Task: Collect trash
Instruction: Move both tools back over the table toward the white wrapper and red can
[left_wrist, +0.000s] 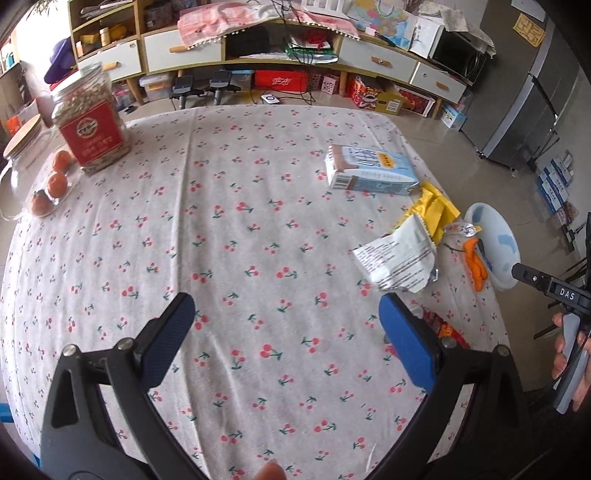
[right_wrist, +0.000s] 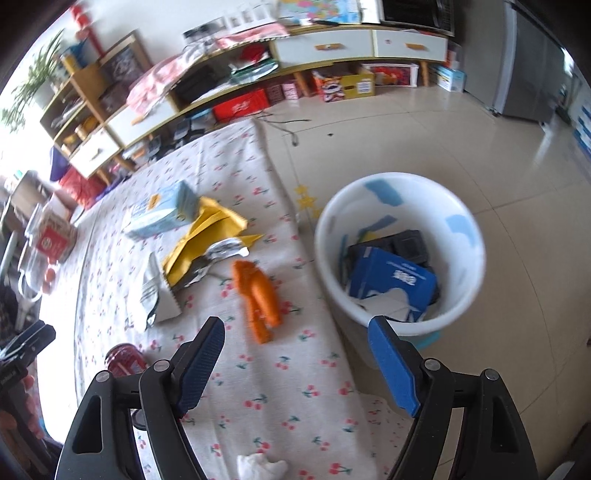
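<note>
Bin (right_wrist: 400, 258): white plastic bucket on the floor just beside the table's right edge; we see a blue box and dark items already inside; we judge it light but stable enough to drop things into.
Carton (left_wrist: 369, 170): pale blue box lying on its side on the cherry-print tablecloth (left_wrist: 236, 229), far right part; we judge it stiff, light, probably empty; we would pinch it across its narrow faces.
Yellow wrapper (right_wrist: 207, 236): crumpled, soft, just beside the carton; we would grip a raised fold.
Foil wrapper (right_wrist: 159, 295): silvery-white, torn open, touching the yellow one; thin and slippery by our guess; a bunched edge is the safest hold.
Orange peel (right_wrist: 258, 299): nearest the bin, limp and light; we would nip its thick middle.
Right gripper (right_wrist: 297, 354): jaws spread wide, empty; it hangs above the table edge, pointing between peel and bin.
Left gripper (left_wrist: 288, 328): jaws wide apart, empty; it hovers over bare cloth, well apart from the trash.
</note>
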